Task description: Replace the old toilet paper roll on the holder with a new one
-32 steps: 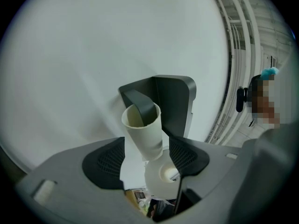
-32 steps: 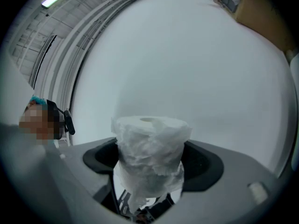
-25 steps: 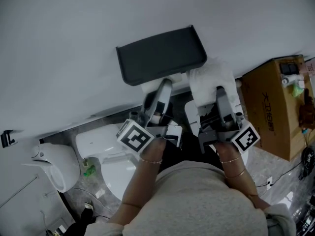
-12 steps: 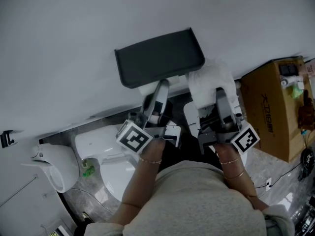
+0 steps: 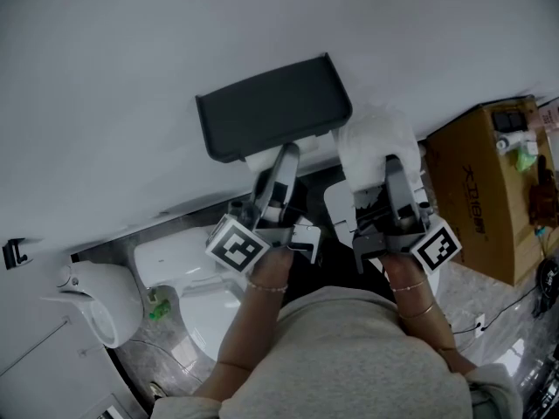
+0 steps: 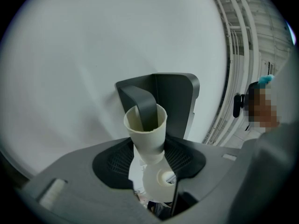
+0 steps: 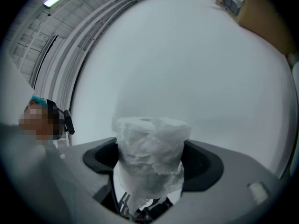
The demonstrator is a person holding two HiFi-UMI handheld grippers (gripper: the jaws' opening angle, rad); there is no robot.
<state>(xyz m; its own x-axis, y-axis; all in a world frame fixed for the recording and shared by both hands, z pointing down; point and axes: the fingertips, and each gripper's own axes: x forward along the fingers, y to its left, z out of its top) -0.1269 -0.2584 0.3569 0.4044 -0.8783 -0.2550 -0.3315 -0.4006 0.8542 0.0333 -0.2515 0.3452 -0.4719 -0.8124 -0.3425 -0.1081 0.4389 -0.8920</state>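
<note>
A dark grey holder (image 5: 271, 107) with a flat shelf hangs on the white wall. Its curved arm (image 6: 145, 107) reaches into the top of an empty cardboard tube (image 6: 145, 133). My left gripper (image 5: 281, 162) sits just below the holder; its jaws have just been closing, and the tube stands between the pads, pinched by them. To the right, my right gripper (image 5: 389, 171) is shut on a new white toilet paper roll (image 5: 371, 142). In the right gripper view the roll (image 7: 149, 146) stands upright between the jaws, its outer sheet ragged.
A white toilet (image 5: 188, 264) stands below the holder, with a white bin (image 5: 100, 297) at its left. A brown cardboard box (image 5: 485, 190) stands against the wall at the right. The person's torso fills the bottom of the head view.
Both grippers keep their places. The holder sits a little further left and lower in the head view, as the camera has shifted.
</note>
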